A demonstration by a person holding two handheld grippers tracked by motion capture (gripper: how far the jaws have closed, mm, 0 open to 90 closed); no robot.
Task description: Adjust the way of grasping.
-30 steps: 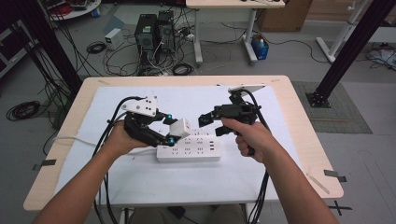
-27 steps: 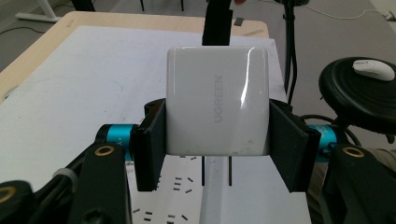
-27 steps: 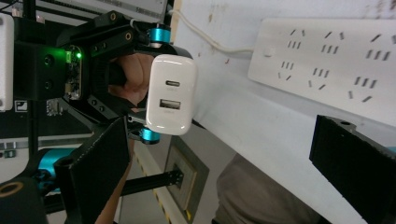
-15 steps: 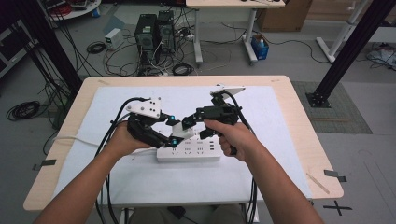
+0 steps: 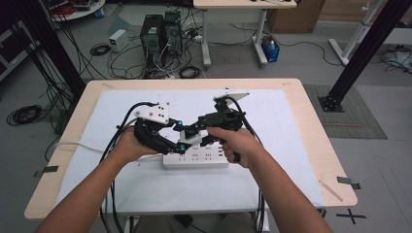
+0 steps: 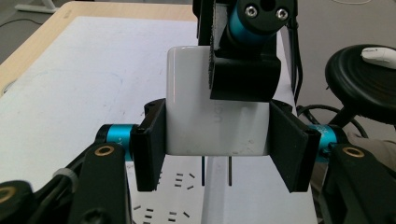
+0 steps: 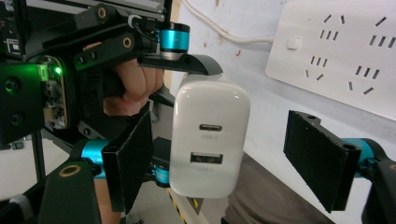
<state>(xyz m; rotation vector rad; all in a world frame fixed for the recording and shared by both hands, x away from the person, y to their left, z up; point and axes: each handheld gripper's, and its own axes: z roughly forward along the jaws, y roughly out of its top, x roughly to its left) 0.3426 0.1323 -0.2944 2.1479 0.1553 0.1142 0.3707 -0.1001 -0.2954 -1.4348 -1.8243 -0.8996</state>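
Note:
A white charger (image 6: 205, 121) with two metal prongs hangs over the white power strip (image 5: 197, 159), and my left gripper (image 6: 217, 144) is shut on its sides. In the right gripper view the charger (image 7: 210, 140) shows its two ports and sits between the jaws of my right gripper (image 7: 224, 158). Those jaws have just been closing. The left pad (image 7: 133, 158) is close beside the charger and the right pad (image 7: 317, 158) stands well apart from it. In the high view both grippers meet above the strip's left end, left gripper (image 5: 179, 141) and right gripper (image 5: 188, 133).
The strip lies on a white mat (image 5: 272, 126) covering a wooden table (image 5: 316, 145), and its cord (image 5: 77, 144) runs off to the left. Black cables trail from both grippers toward the near edge. A black stool (image 6: 369, 79) stands beside the table.
My right gripper has moved left to the left gripper and its jaws now flank the charger, narrower than before. The left gripper and the charger have stayed in place.

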